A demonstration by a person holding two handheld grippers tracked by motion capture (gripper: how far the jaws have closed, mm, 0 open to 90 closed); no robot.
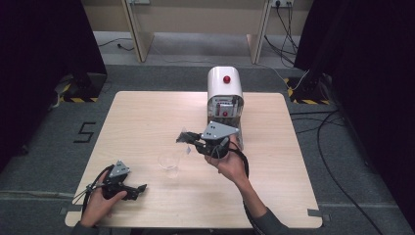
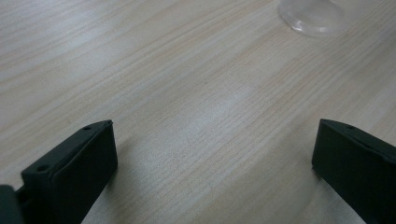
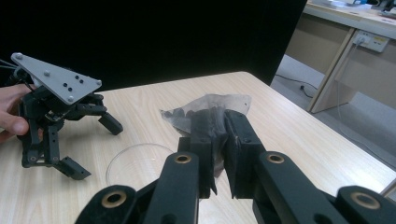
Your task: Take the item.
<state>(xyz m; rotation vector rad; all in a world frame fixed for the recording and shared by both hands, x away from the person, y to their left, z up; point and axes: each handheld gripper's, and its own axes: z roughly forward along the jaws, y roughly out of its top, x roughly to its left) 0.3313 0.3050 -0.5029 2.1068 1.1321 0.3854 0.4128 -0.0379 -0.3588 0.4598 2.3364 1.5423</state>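
Pinching crumpled clear bag (image 3: 212, 112) | right tool (image 3: 219, 135) (jaws clamped) | translucent, greyish

floor: grey carpet (image 1: 44, 142) | curtains: black (image 1: 44, 44) | desk legs: wooden (image 1: 139, 34)

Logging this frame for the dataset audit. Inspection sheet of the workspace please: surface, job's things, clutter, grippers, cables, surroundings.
Surface: light wooden table, bare apart from the items below.
Job's things: clear plastic bag pinched in the right gripper, held above the table; clear cup upright on the table, looks empty; white machine with red button at the table's far edge.
Clutter: nothing seen.
Grippers: right gripper shut on the bag; left gripper open, low over the table near the front edge, nothing between its jaws.
Cables: black cables on the floor to the right.
Surroundings: grey carpet, black curtains at both sides, wooden desk legs beyond.
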